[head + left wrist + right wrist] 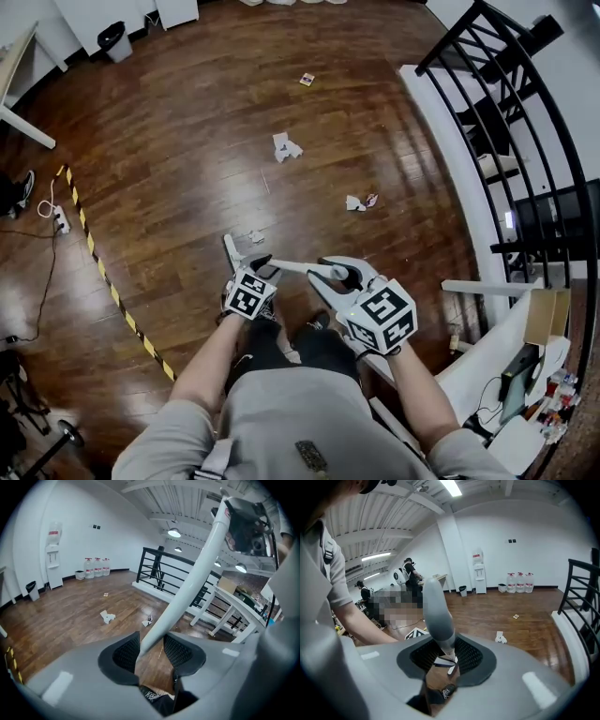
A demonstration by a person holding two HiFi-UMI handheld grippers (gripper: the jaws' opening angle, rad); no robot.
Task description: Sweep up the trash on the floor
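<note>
Floor [187,141]: dark, glossy wood boards filling most of the head view.
Railing [525,141]: black metal bars above a white ledge, along the floor's right edge.
Tape line [103,277]: yellow-and-black strip crossing the floor's left side.
Pole [298,268]: white, with a grey grip end, spanning both grippers in front of the person.
Right hand-held gripper [342,274]: clenched on the pole's grey grip end.
Left hand-held gripper [262,263]: grasping the pole's white shaft, pads against its sides.
Trash: crumpled white paper [286,147] mid-floor; another wad [359,202] nearer the railing; small scrap [253,236] just beyond the left hand-held gripper; small card [307,79] toward the floor's far edge.
</note>
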